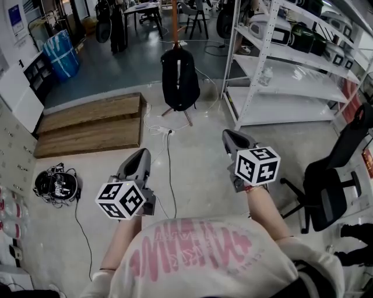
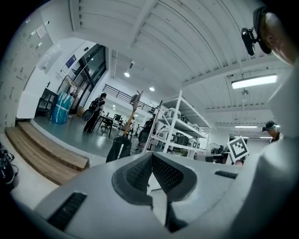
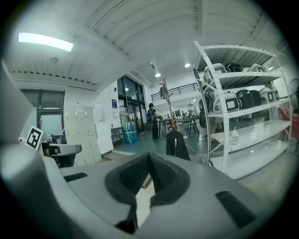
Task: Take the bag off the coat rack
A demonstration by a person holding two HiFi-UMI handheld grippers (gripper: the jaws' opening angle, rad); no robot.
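Observation:
A black backpack [image 1: 180, 78] hangs on a wooden coat rack [image 1: 174, 17] that stands on the floor well ahead of me. The backpack [image 2: 118, 148] also shows small and far off in the left gripper view, and the same backpack [image 3: 176, 144] in the right gripper view under the rack's pole [image 3: 166, 100]. My left gripper [image 1: 141, 155] is shut and holds nothing, low at the left. At the right, my right gripper [image 1: 228, 137] is shut and holds nothing too. Both point toward the rack and stay far short of it.
White metal shelving [image 1: 291, 64] with boxes and helmets stands right of the rack. A black office chair [image 1: 332, 180] is at my right. Wooden steps [image 1: 90, 123] lie at the left, a helmet with cables [image 1: 55, 186] near them. A cable [image 1: 169, 157] runs across the floor.

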